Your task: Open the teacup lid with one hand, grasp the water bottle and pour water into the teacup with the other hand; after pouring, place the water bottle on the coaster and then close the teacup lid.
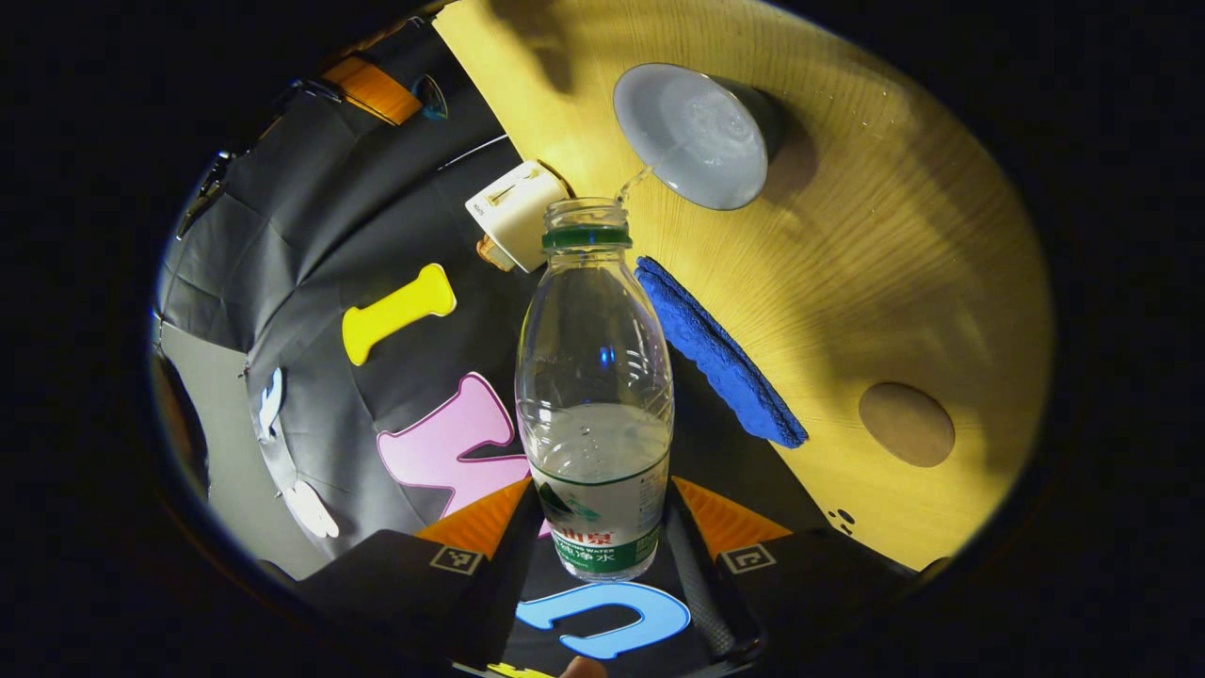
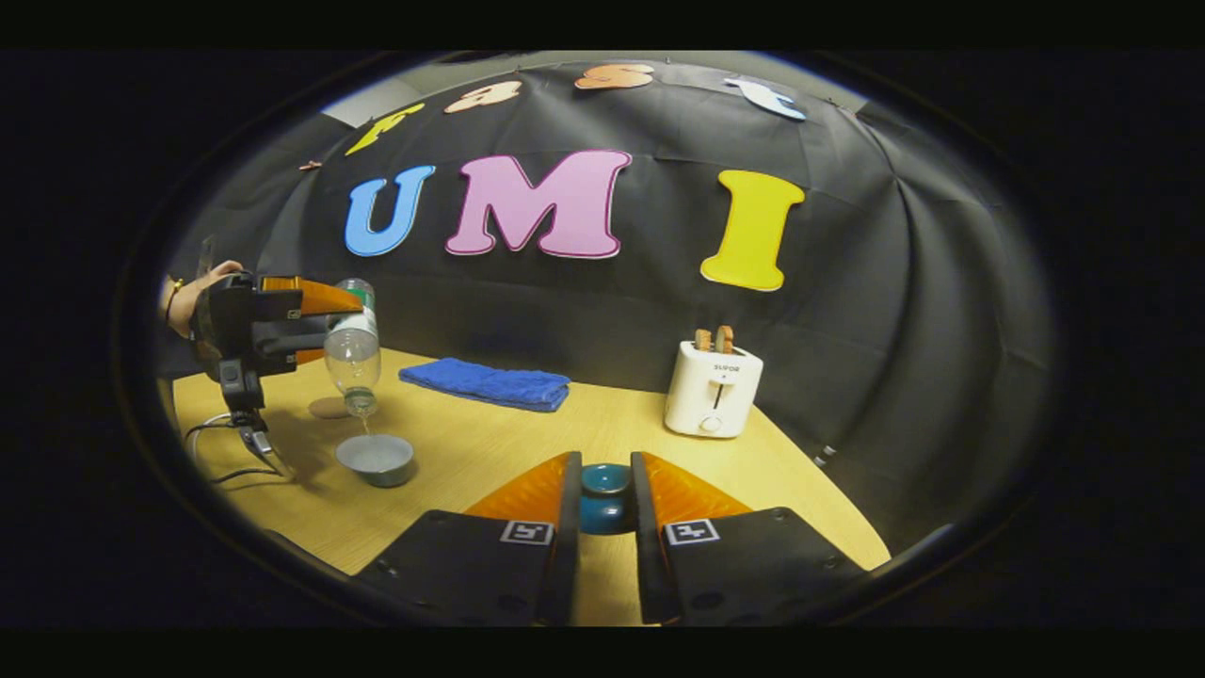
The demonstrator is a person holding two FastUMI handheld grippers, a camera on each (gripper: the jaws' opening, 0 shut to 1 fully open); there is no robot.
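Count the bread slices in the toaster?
2. Both stand side by side in the top slots of the toaster, at the back of the table right of the blue towel. Any more lying deeper inside would be hidden.

The clear water bottle, uncapped and part full, sits clamped between the left fingers, tipped mouth-down over the open grey teacup, a thin stream falling in. The teal teacup lid is pinched between the right fingers. A round brown coaster lies right of the bottle.

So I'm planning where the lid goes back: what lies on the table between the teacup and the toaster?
Bare tabletop between the teacup and the toaster, in the right gripper view.
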